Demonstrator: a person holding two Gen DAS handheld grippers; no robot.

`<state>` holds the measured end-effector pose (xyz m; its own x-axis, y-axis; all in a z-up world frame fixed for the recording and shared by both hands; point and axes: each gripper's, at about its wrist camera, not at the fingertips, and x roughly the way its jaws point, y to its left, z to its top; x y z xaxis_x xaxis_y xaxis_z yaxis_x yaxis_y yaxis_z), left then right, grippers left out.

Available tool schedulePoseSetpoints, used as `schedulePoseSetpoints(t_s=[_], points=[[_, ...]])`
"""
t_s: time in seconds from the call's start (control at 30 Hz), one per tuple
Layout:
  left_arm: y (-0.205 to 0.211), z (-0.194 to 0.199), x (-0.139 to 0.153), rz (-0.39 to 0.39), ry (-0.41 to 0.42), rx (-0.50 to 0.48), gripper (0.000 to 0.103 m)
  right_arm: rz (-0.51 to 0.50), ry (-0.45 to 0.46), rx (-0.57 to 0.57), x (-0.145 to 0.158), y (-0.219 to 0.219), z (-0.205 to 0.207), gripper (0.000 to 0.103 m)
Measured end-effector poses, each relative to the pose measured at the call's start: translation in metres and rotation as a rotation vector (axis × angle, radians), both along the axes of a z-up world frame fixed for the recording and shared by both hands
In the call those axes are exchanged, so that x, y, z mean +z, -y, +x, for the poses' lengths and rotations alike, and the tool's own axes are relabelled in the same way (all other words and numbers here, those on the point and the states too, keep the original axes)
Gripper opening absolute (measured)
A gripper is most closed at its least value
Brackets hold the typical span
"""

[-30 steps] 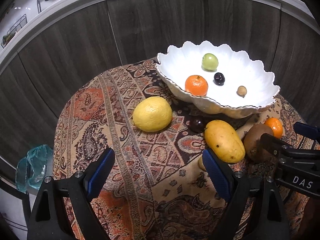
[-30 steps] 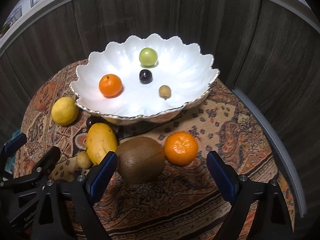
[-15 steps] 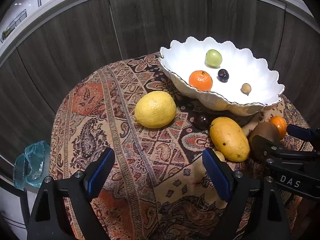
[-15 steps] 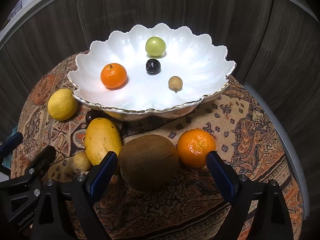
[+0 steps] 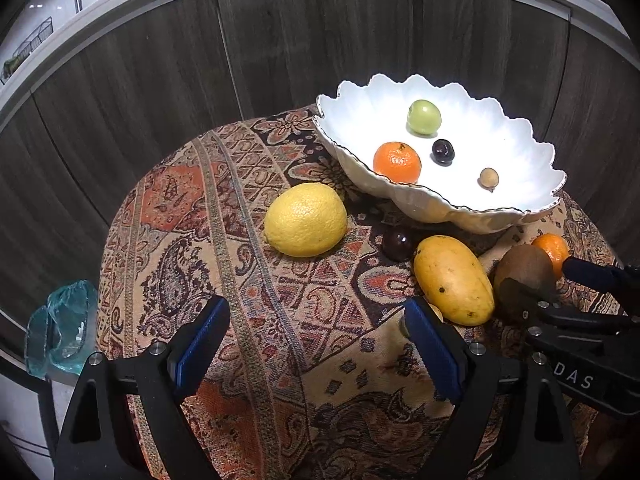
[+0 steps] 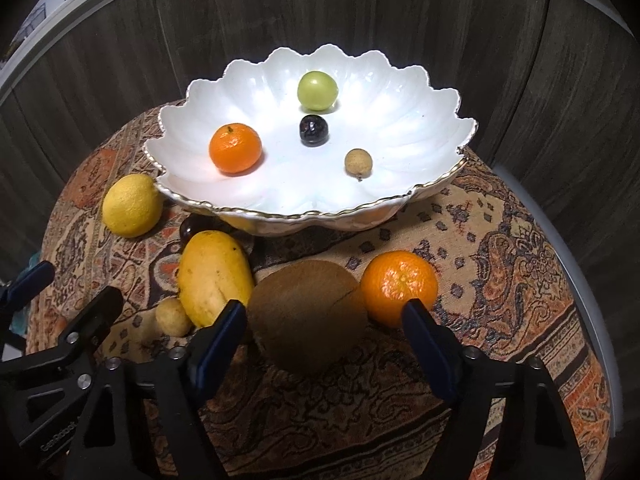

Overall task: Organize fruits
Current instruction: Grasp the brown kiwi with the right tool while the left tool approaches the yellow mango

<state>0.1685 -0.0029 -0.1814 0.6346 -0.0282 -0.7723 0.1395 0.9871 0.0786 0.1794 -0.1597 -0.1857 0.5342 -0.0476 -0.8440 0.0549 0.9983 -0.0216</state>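
Note:
A white scalloped bowl (image 6: pixel 424 128) (image 5: pixel 516 148) on a patterned cloth holds a green fruit (image 6: pixel 317 91), an orange (image 6: pixel 235 148), a dark plum (image 6: pixel 314 130) and a small tan fruit (image 6: pixel 358 163). On the cloth lie a lemon (image 5: pixel 306 219) (image 6: pixel 131 205), a mango (image 5: pixel 452 280) (image 6: pixel 214 276), a brown kiwi (image 6: pixel 308 316) (image 5: pixel 524 272), an orange (image 6: pixel 400 286), a dark plum (image 5: pixel 397 245) and a small tan fruit (image 6: pixel 173 317). My right gripper (image 6: pixel 322 326) is open, its jaws on either side of the kiwi. My left gripper (image 5: pixel 316 332) is open and empty, below the lemon.
The round table's cloth (image 5: pixel 240 240) ends at a drop on all sides. Dark wood cabinet doors (image 5: pixel 160 80) stand close behind the table. A crumpled teal plastic bag (image 5: pixel 60 328) lies off the table's left edge.
My right gripper has moved forward and down so the kiwi now lies between its open jaws. My left gripper has shifted slightly; the fruits have not moved.

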Motion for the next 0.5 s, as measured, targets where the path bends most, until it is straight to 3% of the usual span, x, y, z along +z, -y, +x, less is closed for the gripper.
schedulePoseSetpoints(t_s=[0.27,0.4,0.47,0.5], points=[[-0.001,0.0,0.002,-0.003,0.003,0.009,0.089,-0.014,-0.007,0.011,-0.002,-0.003,0.006,0.085],[-0.002,0.0,0.002,-0.004,0.001,0.012,0.089,-0.048,0.003,0.036,-0.002,-0.008,0.009,0.077],[-0.001,-0.001,0.002,-0.005,0.0,0.009,0.089,-0.026,-0.002,0.063,-0.002,-0.011,0.008,0.062],[-0.001,-0.001,0.002,-0.005,0.001,0.008,0.09,-0.025,-0.004,0.062,-0.002,-0.011,0.008,0.062]])
